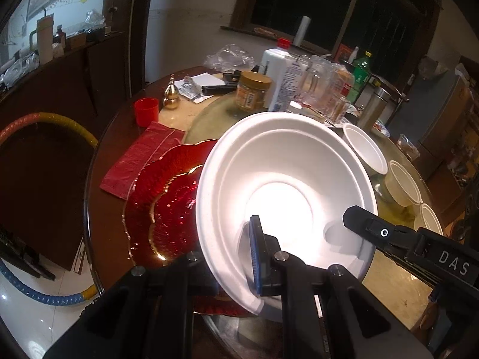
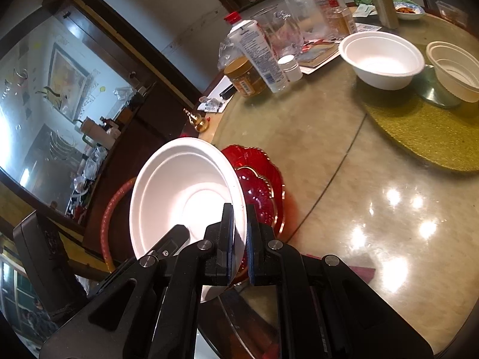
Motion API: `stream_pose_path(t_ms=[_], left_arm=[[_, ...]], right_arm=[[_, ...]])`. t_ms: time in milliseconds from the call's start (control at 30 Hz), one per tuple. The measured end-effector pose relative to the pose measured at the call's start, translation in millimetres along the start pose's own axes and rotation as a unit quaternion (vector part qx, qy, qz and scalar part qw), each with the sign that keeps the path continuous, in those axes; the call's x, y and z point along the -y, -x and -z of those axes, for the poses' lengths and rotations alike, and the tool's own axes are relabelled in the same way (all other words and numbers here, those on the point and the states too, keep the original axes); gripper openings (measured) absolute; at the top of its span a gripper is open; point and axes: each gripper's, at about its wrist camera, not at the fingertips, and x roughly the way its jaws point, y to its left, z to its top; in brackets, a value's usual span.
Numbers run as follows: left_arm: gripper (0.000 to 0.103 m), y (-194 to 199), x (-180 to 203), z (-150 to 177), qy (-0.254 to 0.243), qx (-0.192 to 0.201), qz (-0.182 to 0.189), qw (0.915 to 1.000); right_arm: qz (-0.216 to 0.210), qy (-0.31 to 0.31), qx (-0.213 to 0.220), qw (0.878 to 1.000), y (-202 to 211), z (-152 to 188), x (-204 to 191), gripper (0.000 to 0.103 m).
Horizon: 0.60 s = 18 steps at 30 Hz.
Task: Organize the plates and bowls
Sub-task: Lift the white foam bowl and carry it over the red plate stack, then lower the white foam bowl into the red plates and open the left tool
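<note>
A large white foam bowl is held tilted above the red glass plates at the table's near edge. My left gripper is shut on the bowl's near rim, one blue pad inside. My right gripper is shut on the bowl's rim too, one finger inside and one outside; its finger shows in the left wrist view. The red plates lie behind the bowl. Another white bowl and a stack of clear tubs stand farther back.
A red napkin and red cup lie left of the plates. A jar, white bottle, glasses and a green bottle crowd the table's back. A gold mat is on the glass turntable.
</note>
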Motion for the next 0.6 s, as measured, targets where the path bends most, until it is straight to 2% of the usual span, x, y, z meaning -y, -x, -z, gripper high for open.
stream_pose_path(t_ms=[600], left_arm=[[0.014, -20, -30, -2, 0.023, -0.025, -0.033, 0.9989]], right_arm=[[0.017, 0.019, -0.045, 0.999, -46, 0, -14, 0.007]])
